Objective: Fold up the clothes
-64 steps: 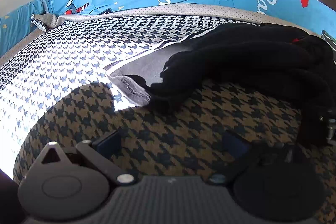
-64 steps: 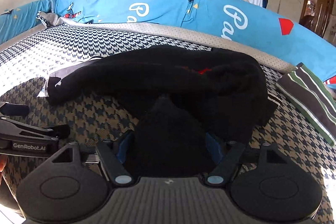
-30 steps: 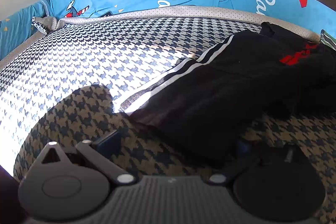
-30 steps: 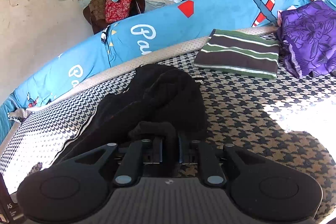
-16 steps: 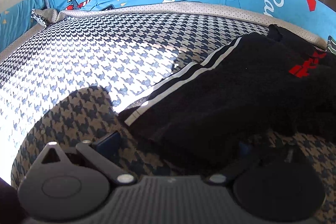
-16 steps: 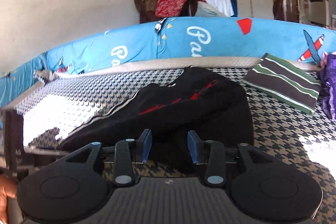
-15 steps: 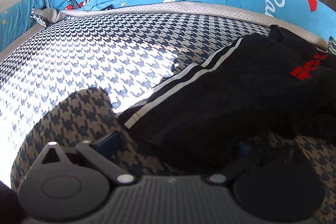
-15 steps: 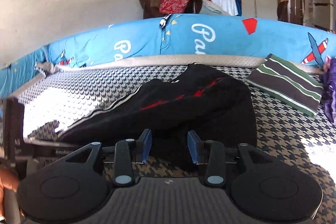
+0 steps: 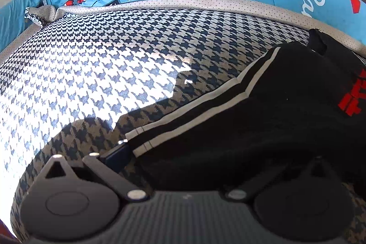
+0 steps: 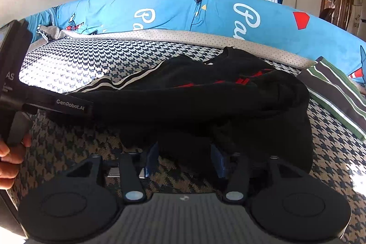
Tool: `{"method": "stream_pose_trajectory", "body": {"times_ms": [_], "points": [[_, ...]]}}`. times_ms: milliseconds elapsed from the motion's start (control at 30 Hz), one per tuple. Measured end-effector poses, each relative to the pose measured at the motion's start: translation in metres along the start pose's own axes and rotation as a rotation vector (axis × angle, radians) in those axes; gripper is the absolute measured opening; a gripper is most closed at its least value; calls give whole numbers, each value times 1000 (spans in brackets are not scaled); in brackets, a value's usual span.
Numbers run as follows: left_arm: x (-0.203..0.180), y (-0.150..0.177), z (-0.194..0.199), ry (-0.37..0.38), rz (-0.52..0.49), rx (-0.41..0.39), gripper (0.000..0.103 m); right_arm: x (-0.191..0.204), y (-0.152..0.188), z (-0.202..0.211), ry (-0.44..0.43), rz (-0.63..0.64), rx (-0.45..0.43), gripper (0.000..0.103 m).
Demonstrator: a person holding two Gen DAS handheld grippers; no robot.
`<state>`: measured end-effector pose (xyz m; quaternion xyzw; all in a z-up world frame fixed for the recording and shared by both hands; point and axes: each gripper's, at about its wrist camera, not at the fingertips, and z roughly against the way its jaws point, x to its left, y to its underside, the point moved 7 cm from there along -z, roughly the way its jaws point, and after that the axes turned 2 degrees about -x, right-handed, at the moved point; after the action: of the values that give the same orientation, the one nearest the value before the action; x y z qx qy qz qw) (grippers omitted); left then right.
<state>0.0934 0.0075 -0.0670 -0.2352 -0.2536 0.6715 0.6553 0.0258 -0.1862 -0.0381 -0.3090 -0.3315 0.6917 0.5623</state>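
Black soft garment with two white side stripes and red print: lay stretched across brown-and-black houndstooth bed cover, striped cuff end just ahead of left tongs, bulkier bunched end directly ahead of right tongs. Looked light, limp and thick-napped; likely to sag and slide out of line if lifted by one spot only, so best taken at hems, cuff corner on one side and waist edge on the other. Left tongs: spread wide, one blue pad bare beside the stripes, the other buried under black cloth. Right tongs: spread too, with a fold of the garment lying between the pads, not pinched. Could not tell whether laid out for a coming fold or already doubled lengthwise. Farther ahead of both tongs, long blue printed bolster along the bed's edge, no hindrance. Right of right tongs, folded green-and-white striped dark cloth, close to the garment's far end and apt to crowd a sideways fold. Left of right tongs, bare hand gripping the other handle.
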Motion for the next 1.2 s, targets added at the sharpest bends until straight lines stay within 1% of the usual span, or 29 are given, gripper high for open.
{"method": "stream_pose_trajectory", "body": {"times_ms": [67, 167, 333, 400, 433, 467, 500, 533, 567, 633, 700, 767, 867, 967, 1000, 1067, 1133, 1200], "points": [[0, -5, -5, -2, -6, 9, 103, 5, 0, -6, -5, 18, 2, 58], [-1, -11, -11, -4, -9, 20, 103, 12, 2, -12, -27, 23, 17, 61], [-3, -22, -22, -4, -20, 44, 103, 17, 4, -19, 17, 71, 5, 60], [-4, -27, -26, -2, -22, 57, 103, 15, 2, -21, 26, 49, 3, 49], [-5, -29, -28, 0, -22, 62, 103, 13, 1, -23, 35, 36, 4, 40], [-6, -32, -30, 2, -21, 64, 103, 11, 0, -25, 44, 23, 5, 29], [-6, -34, -32, 5, -19, 64, 103, 9, -1, -26, 59, 12, 8, 23], [-6, -36, -34, 6, -15, 63, 103, 7, -3, -26, 70, 1, 11, 14], [-6, -39, -37, 7, -10, 60, 103, 6, -4, -27, 79, -9, 14, 10], [-6, -43, -41, 10, -5, 54, 103, 5, -6, -25, 82, -27, 13, 6], [-5, -49, -44, 14, 10, 53, 103, 7, -10, -18, 70, -35, 2, 5], [-1, -55, -47, 19, 42, 48, 103, 8, -15, -8, 36, -45, -17, 5], [10, -62, -51, 16, 108, 39, 103, 11, -22, 12, -73, -97, -43, 5], [25, -67, -50, -17, 175, 31, 103, 15, -27, 30, -197, -136, -60, 5], [30, -67, -50, -44, 188, 31, 103, 19, -28, 36, -247, -141, -61, 5], [41, -66, -50, -91, 212, 37, 103, 29, -26, 46, -326, -125, -56, 5], [45, -64, -49, -84, 228, 44, 103, 41, -23, 56, -390, -86, -48, 5], [45, -63, -45, -71, 220, 48, 103, 55, -14, 64, -428, -18, -23, 5]]}}
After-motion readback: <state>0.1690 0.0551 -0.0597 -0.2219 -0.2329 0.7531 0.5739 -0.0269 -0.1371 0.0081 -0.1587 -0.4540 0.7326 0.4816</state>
